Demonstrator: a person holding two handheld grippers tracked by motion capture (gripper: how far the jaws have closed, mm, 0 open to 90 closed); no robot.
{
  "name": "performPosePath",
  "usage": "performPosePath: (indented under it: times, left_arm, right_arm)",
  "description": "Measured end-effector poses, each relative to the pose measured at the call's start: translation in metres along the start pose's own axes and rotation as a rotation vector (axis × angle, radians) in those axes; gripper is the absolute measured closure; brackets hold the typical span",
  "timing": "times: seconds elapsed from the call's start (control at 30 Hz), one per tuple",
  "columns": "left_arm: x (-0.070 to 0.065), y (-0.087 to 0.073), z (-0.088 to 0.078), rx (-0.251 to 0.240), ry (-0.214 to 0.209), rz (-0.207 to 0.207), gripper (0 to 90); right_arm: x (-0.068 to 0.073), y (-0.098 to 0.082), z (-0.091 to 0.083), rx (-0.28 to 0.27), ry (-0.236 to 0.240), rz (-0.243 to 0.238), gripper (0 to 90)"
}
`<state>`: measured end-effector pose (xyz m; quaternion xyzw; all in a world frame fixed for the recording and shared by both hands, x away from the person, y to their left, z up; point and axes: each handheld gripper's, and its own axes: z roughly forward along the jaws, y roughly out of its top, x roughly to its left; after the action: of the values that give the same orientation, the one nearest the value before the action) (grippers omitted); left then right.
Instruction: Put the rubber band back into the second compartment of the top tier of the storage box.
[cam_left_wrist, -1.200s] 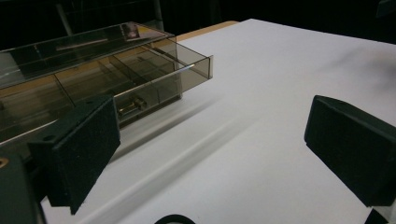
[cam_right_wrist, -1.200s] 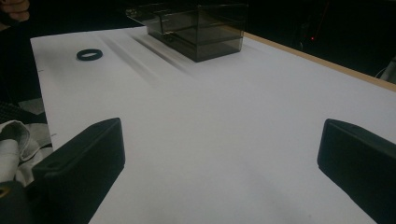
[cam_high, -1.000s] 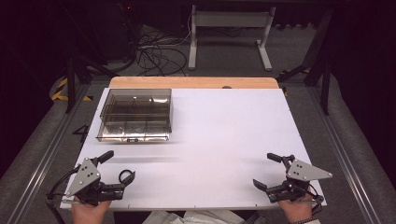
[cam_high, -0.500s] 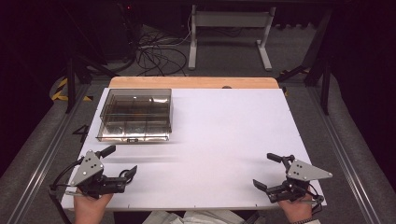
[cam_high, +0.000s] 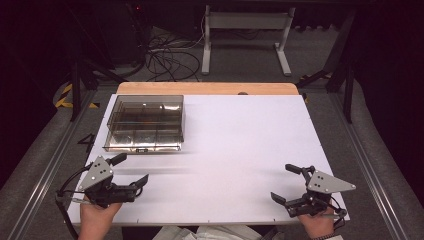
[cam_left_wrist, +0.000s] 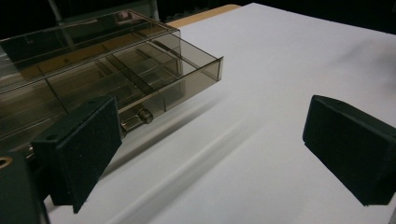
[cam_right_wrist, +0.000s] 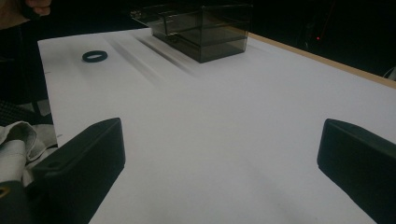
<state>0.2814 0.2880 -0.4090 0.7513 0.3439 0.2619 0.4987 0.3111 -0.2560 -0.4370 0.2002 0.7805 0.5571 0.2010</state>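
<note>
Left gripper (cam_high: 131, 170), jaws spread wide, hovers near the smoky compartment box (cam_high: 146, 123); right gripper (cam_high: 287, 182) likewise spread.

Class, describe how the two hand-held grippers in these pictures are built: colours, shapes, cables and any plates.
The left hand-held gripper and right hand-held gripper look alike: black bodies, each with two black jaws ending in flat, block-shaped pads. A grey three-cornered plate with small holes sits on top of each. Thin black cables trail from them. No sleeves are visible at the hands.
</note>
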Motion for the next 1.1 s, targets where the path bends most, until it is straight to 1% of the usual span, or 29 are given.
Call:
performPosePath:
  times: [0.03, 0.13, 0.17, 0.23, 0.27, 0.33, 0.4, 0.47, 0.5, 0.57, 0.6, 0.63, 0.67, 0.7, 0.87, 0.93, 0.97, 1.0, 1.1]
  left_arm:
    - [0.001, 0.000, 0.000, 0.006, -0.001, 0.006, 6.4]
    - [0.002, 0.000, 0.000, 0.014, -0.013, 0.007, 9.5]
    - [0.003, 0.001, 0.000, 0.024, -0.018, 0.008, 10.1]
    - [0.003, 0.001, 0.000, 0.030, -0.019, 0.010, 11.0]
    - [0.004, 0.001, 0.000, 0.046, -0.017, 0.014, 11.6]
    - [0.005, 0.002, 0.000, 0.063, -0.016, 0.022, 13.0]
    - [0.005, 0.002, -0.001, 0.070, -0.019, 0.023, 15.2]
    - [0.007, 0.003, -0.001, 0.098, -0.039, 0.020, 20.4]
    - [0.008, 0.004, 0.000, 0.132, -0.046, 0.025, 22.6]
    - [0.010, 0.003, 0.002, 0.159, -0.060, 0.018, 23.6]
    - [0.010, 0.003, 0.002, 0.159, -0.060, 0.018, 24.3]
    - [0.010, 0.002, 0.005, 0.193, -0.071, 0.015, 25.0]
    - [0.010, 0.002, 0.005, 0.193, -0.071, 0.015, 25.7]
    - [0.011, 0.002, 0.008, 0.225, -0.073, 0.019, 26.2]
    - [0.012, 0.000, 0.015, 0.323, -0.069, 0.024, 28.3]
    - [0.012, -0.002, 0.018, 0.355, -0.073, 0.015, 28.7]
    - [0.012, -0.002, 0.020, 0.373, -0.069, 0.025, 28.7]
    - [0.012, -0.003, 0.021, 0.389, -0.073, 0.018, 28.8]
    - [0.013, -0.005, 0.025, 0.434, -0.070, 0.025, 29.1]
  right_arm:
    - [0.000, 0.000, 0.000, 0.001, 0.000, -0.001, 1.6]
    - [0.000, 0.000, 0.000, 0.000, 0.002, -0.001, 1.6]
    - [0.000, 0.000, 0.000, 0.000, 0.002, -0.001, 1.6]
    - [0.000, 0.000, 0.000, 0.000, 0.004, 0.000, 1.7]
    - [0.000, 0.000, 0.001, 0.002, 0.004, 0.000, 1.6]
    - [0.000, 0.000, 0.001, 0.001, 0.006, 0.001, 1.6]
    - [0.000, 0.000, 0.001, 0.000, 0.007, 0.001, 1.6]
    - [0.000, 0.000, 0.001, 0.001, 0.008, 0.002, 1.6]
    - [0.000, 0.000, 0.001, 0.001, 0.008, 0.002, 1.6]
    - [0.000, 0.000, 0.001, 0.001, 0.009, 0.002, 1.7]
    - [0.000, 0.000, 0.001, 0.001, 0.009, 0.002, 1.7]
    - [0.000, 0.000, 0.001, 0.002, 0.010, 0.002, 1.8]
    - [0.000, 0.000, 0.001, 0.002, 0.011, 0.002, 1.8]
    - [0.000, 0.000, 0.001, 0.002, 0.012, 0.002, 1.8]
    - [0.000, 0.000, 0.002, 0.013, 0.006, -0.002, 2.1]
    - [0.000, 0.000, 0.002, 0.013, 0.008, -0.002, 2.1]
    - [0.000, 0.000, 0.002, 0.013, 0.008, -0.003, 2.1]
    - [0.000, 0.000, 0.002, 0.012, 0.008, -0.003, 2.1]
    - [0.001, 0.000, 0.002, 0.013, 0.011, -0.003, 2.1]
